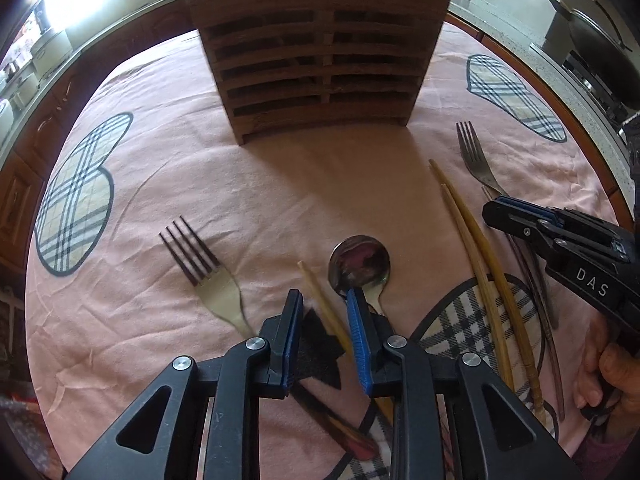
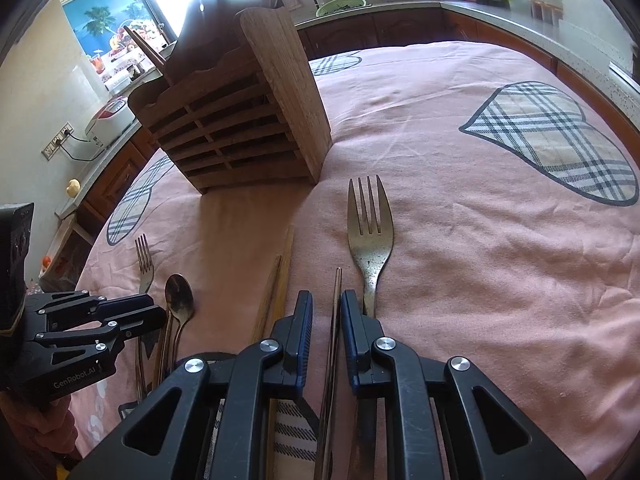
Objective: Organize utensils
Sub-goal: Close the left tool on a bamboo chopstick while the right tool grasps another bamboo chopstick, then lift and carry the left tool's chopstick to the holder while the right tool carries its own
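1. Left gripper [image 1: 325, 300] is seen nearest the lens in the left wrist view, jaws parted, low over the pink tablecloth [image 1: 280, 184]. A pale chopstick [image 1: 320, 300] runs up through the gap; contact with the blue pads cannot be told.
2. A spoon [image 1: 359, 265] is found just beyond the right-hand finger, bowl up, its neck hidden behind that finger.
3. A fork [image 1: 200, 264] is laid left of the left gripper, tines pointing away and to the left.
4. Right gripper [image 2: 326, 300] is seen in its own view with jaws narrowly apart, a thin metal chopstick [image 2: 337, 284] lying in the gap. No clamping is visible; it is not closed on anything as far as can be told.
5. A second fork [image 2: 370, 224] is laid just right of that chopstick, tines toward the holder, handle passing under the right-hand finger.
6. Two bamboo chopsticks [image 2: 276, 280] are laid side by side, left of the right gripper.
7. A slatted wooden utensil holder [image 1: 320, 60] stands upright at the far middle of the cloth; some sticks are seen poking from its top.
8. A plaid heart patch [image 2: 560, 144] is printed on the cloth to the right; a kitchen counter [image 2: 480, 12] is seen behind.
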Tool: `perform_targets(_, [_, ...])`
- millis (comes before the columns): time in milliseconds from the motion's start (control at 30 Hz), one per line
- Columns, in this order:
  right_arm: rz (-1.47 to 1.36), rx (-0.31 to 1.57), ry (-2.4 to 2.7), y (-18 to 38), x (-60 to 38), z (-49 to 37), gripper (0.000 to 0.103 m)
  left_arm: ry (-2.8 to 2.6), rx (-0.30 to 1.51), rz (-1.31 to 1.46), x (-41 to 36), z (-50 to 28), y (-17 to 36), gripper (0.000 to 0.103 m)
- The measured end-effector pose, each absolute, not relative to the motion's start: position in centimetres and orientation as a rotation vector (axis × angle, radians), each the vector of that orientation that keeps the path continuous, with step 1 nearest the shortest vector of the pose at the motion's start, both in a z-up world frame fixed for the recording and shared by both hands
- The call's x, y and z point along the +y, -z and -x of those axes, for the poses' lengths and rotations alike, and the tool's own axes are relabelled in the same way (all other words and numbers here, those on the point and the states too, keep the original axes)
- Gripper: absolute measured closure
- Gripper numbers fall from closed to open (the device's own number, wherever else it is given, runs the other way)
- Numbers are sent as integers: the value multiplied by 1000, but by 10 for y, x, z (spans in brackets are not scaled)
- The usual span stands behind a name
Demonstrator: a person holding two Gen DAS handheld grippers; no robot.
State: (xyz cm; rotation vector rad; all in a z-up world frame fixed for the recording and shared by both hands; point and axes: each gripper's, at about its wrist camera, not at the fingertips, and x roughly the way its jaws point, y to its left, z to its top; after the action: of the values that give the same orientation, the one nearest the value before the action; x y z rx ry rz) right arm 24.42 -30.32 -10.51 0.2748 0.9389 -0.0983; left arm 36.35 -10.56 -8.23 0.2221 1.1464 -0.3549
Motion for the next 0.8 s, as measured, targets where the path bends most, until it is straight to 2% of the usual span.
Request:
perform_targets(200, [-231, 982, 85, 104, -302, -250, 91, 390, 1189, -240, -104, -373, 85, 85])
perform_targets(500, [-131, 1013, 103, 105, -291, -266, 91, 415, 1165, -239, -103, -376, 88, 87])
perform_targets(567, [-96, 1010, 124, 106, -287, -267, 97, 418, 1150, -235, -103, -374, 89, 90])
perform_targets(633, [-108, 1001, 124, 106, -287, -266, 98, 428, 1145, -193, -97, -372, 89, 97])
perform_targets(800, [-144, 960, 104, 95, -282, -253, 99, 430, 1138, -150, -83, -362, 87, 99])
